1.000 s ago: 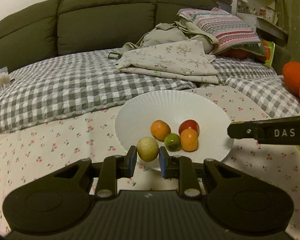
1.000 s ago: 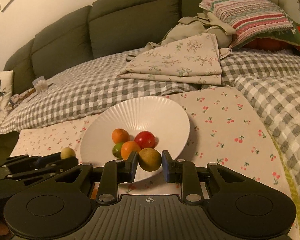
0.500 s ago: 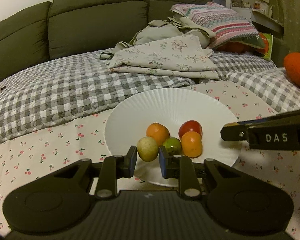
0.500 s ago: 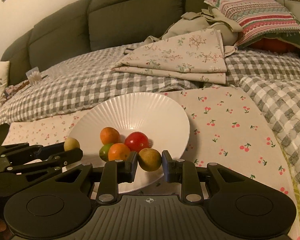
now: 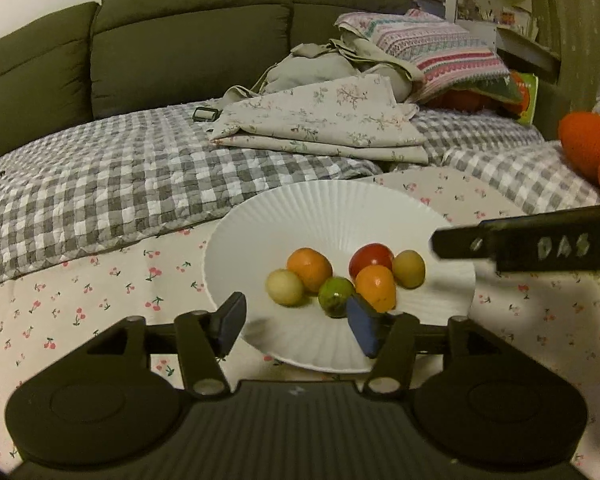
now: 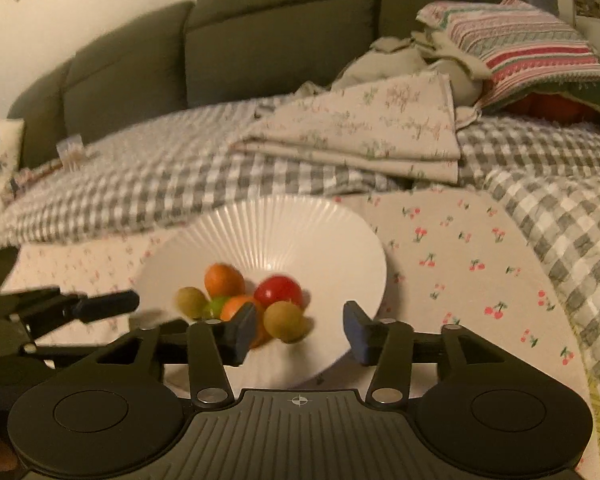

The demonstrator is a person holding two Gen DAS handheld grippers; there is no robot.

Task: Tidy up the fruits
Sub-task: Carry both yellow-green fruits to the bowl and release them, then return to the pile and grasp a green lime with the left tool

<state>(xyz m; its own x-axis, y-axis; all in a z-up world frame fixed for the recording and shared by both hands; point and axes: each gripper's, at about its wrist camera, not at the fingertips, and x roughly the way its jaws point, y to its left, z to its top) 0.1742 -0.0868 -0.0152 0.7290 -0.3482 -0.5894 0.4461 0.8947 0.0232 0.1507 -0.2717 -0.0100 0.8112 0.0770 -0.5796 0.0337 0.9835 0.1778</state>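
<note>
In the left wrist view we read "DAS" in pale letters on the right gripper (image 5: 440,245), which reaches in from the right. Our left gripper (image 5: 296,322) has its jaws opening, nothing pressed between them; the pale yellow fruit (image 5: 285,287) lies free on the white ribbed plate (image 5: 332,216) among two oranges, a lime (image 5: 335,296), a red tomato (image 5: 370,259) and a brownish fruit (image 5: 409,269). The plate sits on a cherry-print sheet (image 5: 100,296), with a grey checked quilt (image 5: 112,184) and dark green sofa (image 5: 180,36) far behind.

The right wrist view alone shows a wall picture's corner at far left. There the right gripper's (image 6: 300,330) jaws are opening; the brownish fruit (image 6: 285,321), blurred, lies between them, touching neither pad.
</note>
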